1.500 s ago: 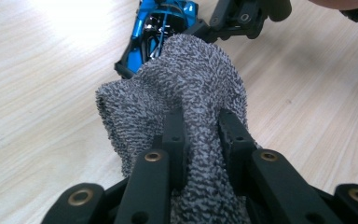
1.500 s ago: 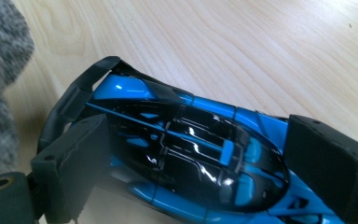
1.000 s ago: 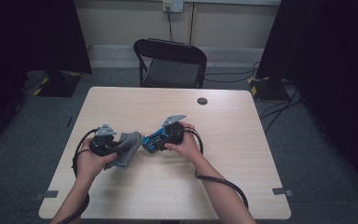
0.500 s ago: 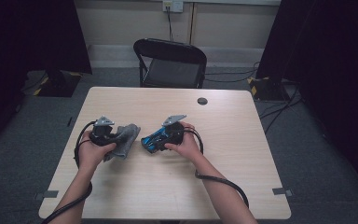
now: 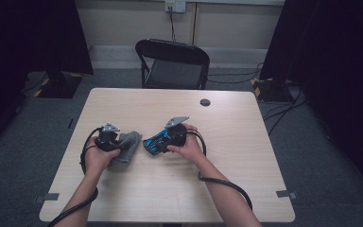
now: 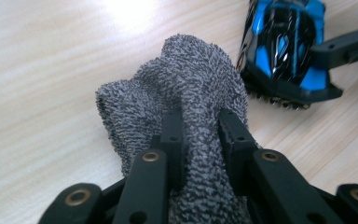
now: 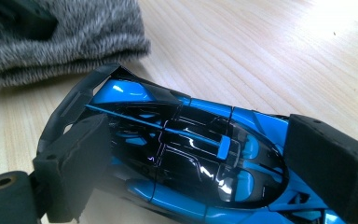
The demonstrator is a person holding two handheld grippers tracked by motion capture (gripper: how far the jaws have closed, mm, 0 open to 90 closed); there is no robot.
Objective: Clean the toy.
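high view: the grey cloth is being pinched by the left gripper and has been pulled slightly away from the blue toy car, which is being squeezed by the right gripper on the table; wiping seems paused.

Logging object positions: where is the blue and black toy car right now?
The blue and black toy car sits mid-table in the high view, between the right gripper's jaws, just right of the grey knitted cloth.

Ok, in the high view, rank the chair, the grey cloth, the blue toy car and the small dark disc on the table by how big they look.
1. Chair
2. Grey cloth and blue toy car: they look about alike, and both are partly hidden by the grippers, so no ranking.
3. Small dark disc
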